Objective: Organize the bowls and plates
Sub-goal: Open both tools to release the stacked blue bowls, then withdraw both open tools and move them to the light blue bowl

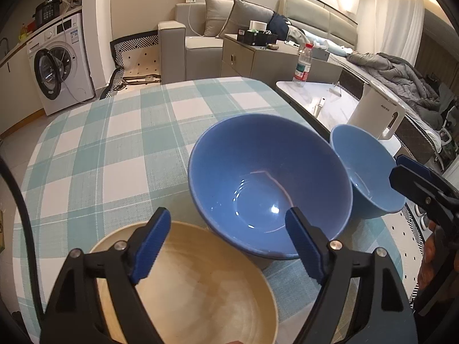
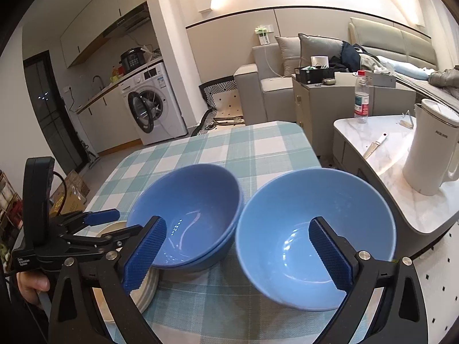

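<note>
While the darker blue bowl (image 2: 186,215) is sitting nested in a second one of the same colour on the checked tablecloth (image 1: 114,149) of the desk, the lighter blue bowl (image 2: 312,235) is standing just beside it on the right, their rims nearly touching. A cream plate (image 1: 200,286) is lying in front of the darker bowls, at the near left, and in the right wrist view it is showing ribbed edges of a stack. The left tool (image 1: 223,246) is hanging over the plate and the near rim of the darker bowl, its jaws spread wide and gripping nothing. The right tool (image 2: 238,258) is hovering above the lighter bowl with its jaws fully apart, one blue pad over the bowl's hollow, the other over the gap toward the darker bowl, holding nothing. To the right, on a white marble side table (image 2: 401,200), a white electric kettle (image 2: 430,152), a plastic water bottle (image 2: 361,97) and a small knife (image 2: 375,144) are standing well apart from the bowls.
</note>
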The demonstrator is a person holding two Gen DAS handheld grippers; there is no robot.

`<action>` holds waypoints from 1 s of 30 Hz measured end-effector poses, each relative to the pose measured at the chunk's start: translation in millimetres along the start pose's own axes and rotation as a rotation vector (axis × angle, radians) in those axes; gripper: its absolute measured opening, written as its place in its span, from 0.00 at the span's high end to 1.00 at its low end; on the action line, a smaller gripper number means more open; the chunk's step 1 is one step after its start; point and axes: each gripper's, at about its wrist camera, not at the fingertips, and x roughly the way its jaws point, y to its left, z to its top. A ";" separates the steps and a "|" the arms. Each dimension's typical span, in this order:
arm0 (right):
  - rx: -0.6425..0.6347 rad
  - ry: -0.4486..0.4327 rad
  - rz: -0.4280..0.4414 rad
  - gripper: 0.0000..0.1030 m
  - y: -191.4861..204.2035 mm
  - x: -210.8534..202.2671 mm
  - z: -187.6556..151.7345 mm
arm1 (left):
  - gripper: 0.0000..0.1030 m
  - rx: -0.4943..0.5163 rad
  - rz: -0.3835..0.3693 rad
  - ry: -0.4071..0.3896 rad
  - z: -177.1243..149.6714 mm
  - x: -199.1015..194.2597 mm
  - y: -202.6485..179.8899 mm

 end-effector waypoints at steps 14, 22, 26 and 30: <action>0.070 -0.042 -0.019 0.01 -37.1 -35.2 7.3 | 0.04 0.024 -0.054 -0.030 0.3 -11.0 -28.8; 0.106 -0.058 -0.099 0.01 -61.5 -44.4 5.5 | 0.04 0.053 -0.059 -0.023 -6.0 -6.1 -56.7; 0.112 -0.071 -0.128 0.01 -71.6 -50.9 5.2 | 0.04 0.080 -0.087 -0.003 -7.9 -1.8 -70.8; 0.118 -0.071 -0.152 0.01 -81.3 -53.8 4.7 | 0.04 0.098 -0.101 -0.001 -9.0 -1.0 -82.9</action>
